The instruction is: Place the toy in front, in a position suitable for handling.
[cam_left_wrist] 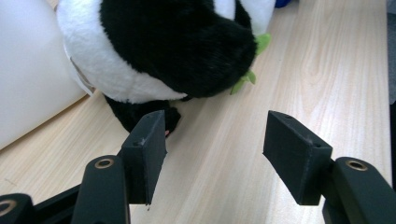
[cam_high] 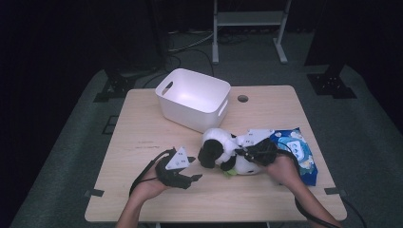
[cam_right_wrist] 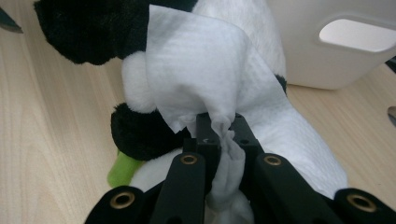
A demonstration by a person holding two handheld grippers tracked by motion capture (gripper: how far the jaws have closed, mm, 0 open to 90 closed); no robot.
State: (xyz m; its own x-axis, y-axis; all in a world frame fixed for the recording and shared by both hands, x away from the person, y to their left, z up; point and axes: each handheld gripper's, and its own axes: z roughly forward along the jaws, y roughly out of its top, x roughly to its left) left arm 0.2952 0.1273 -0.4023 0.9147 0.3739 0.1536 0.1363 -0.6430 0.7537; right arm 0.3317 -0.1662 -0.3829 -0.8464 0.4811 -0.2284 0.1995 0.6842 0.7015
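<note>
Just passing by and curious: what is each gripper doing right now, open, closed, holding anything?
Left gripper: open, nothing between its jaws, just short of the panda.
Right gripper: shut on a wipe, against the panda.

I saw a fluffy black-and-white plush panda [cam_right_wrist: 93,32], a thin, crinkled, quilted wipe [cam_right_wrist: 196,79], a smooth, slightly glossy white plastic tub [cam_high: 194,97], a shiny blue wipes pack [cam_high: 299,152], matt black plastic tool [cam_left_wrist: 212,149] parts with brass-looking rivets, and a pale wood-grain worktop [cam_high: 142,128].
</note>
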